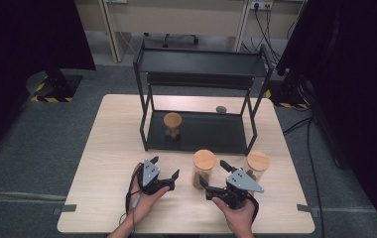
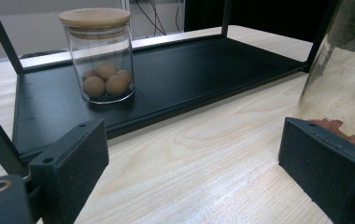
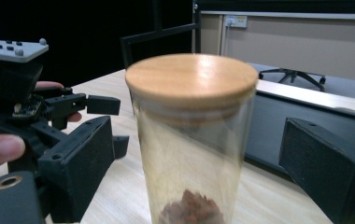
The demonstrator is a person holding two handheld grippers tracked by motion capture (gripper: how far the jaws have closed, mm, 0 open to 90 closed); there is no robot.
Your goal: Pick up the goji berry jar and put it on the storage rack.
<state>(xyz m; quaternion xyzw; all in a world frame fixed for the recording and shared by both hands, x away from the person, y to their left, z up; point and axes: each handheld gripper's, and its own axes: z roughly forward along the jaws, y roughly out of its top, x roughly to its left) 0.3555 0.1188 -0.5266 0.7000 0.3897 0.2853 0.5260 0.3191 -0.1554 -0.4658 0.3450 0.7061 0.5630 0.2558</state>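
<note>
A tall glass jar with a wooden lid (image 1: 204, 158) stands on the table in front of the black rack and has reddish-brown bits at its bottom. My right gripper (image 1: 213, 172) is open around it. In the right gripper view the jar (image 3: 192, 88) stands between the two pads with a gap on each side. My left gripper (image 1: 165, 167) is open and holds nothing, just left of that jar. In its own view the gripper (image 2: 194, 144) faces a short jar of brown balls (image 2: 102, 56) on the rack's bottom shelf (image 2: 189, 70).
Another lidded jar (image 1: 257, 163) stands to the right of the tall one. The two-level black rack (image 1: 201, 62) takes up the far middle of the table. A small dark object (image 1: 220, 109) lies behind it. Bare wood lies at the table's left and near edge.
</note>
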